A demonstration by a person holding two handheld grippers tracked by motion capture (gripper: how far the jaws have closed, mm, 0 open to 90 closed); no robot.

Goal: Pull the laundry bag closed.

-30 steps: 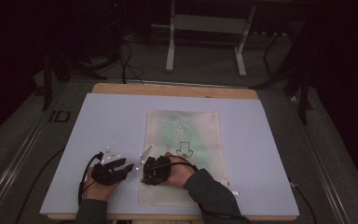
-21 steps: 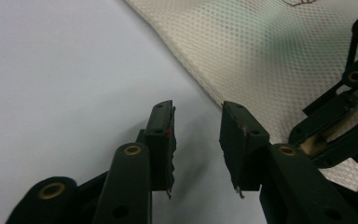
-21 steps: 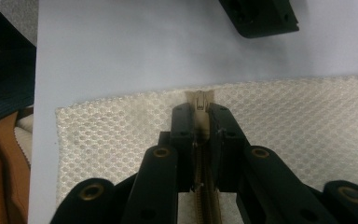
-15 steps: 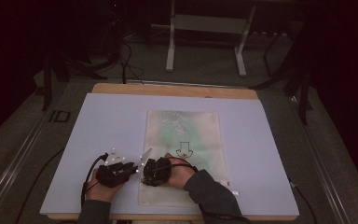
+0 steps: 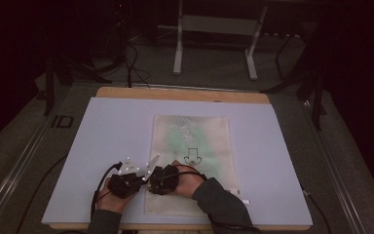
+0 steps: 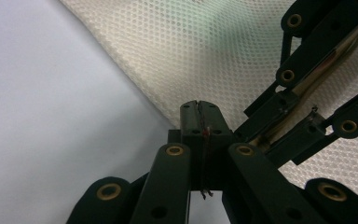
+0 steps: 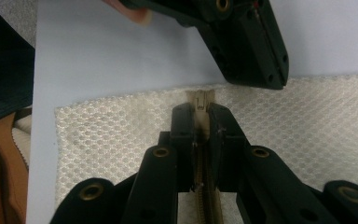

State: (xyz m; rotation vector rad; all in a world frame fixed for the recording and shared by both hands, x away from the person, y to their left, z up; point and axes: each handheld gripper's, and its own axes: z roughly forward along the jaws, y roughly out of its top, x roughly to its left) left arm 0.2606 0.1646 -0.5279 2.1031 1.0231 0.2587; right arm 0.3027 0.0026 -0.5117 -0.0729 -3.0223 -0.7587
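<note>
Near the worktop's (image 5: pixel 107 126) front edge, your right tongs (image 7: pixel 200 119) pinched the zip end (image 7: pixel 200 99) of the soft, light mesh bag (image 5: pixel 195 141); your left tongs (image 6: pixel 199 114) were pressed together at its edge.

cream mesh bag (image 5: pixel 191 146) (green inside), lilac table (image 5: pixel 112 131)

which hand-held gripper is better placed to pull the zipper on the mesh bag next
Right. The right hand-held gripper has its jaws closed on the zipper pull at the mesh bag edge, in line with the zipper teeth. The left hand-held gripper is shut at the bag's edge, better suited to bracing it.
</note>
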